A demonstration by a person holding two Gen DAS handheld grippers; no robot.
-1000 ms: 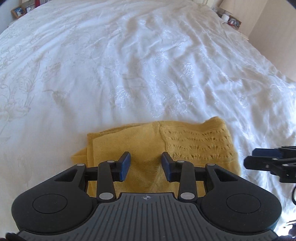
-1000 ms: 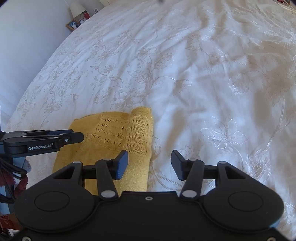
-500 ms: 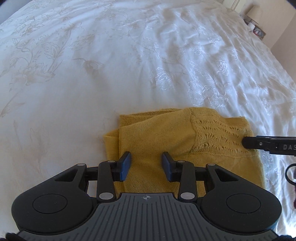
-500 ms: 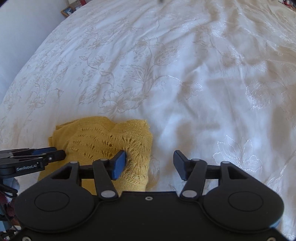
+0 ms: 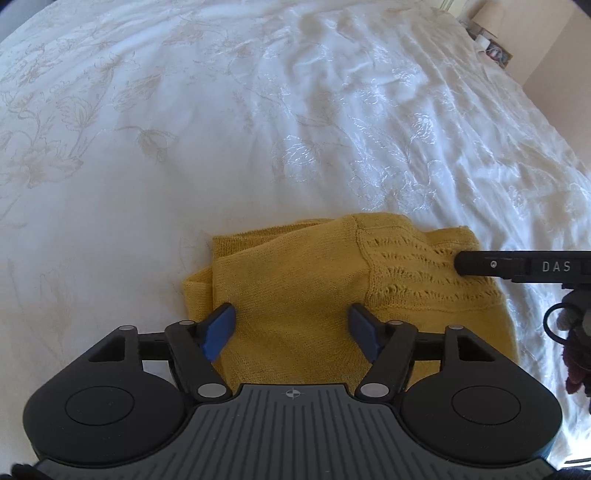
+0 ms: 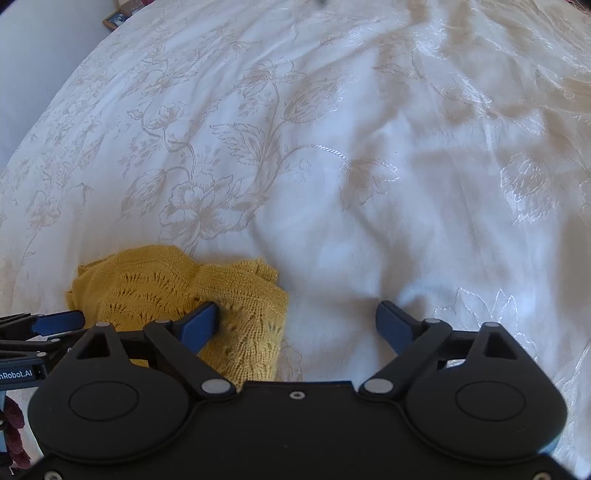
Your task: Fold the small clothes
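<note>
Yellow knit garment lies folded into a compact bundle on the near part of the white bedspread, lace-patterned panel on its right half, plain knit on its left.

Your left claw sits over the plain near edge. Its jaws are opening now; a second ago they stood much closer together. The knit lies flat between the blue pads, which do not press on it, so nothing is held.

Your right claw is at the garment's right edge. Its jaws are opening too, now very wide. The left pad rests against the lace panel; the right pad is over bare bedspread. No cloth is pinched.

Over the last second the right claw came down toward the lace edge, which now fills more of its view, and the bundle shifted right in the left view.

Reading: both claws letting go together suggests the fold is laid down. Layers at the left edge look slightly offset; you may want to square them.

Far corners: framed pictures, a lamp.
</note>
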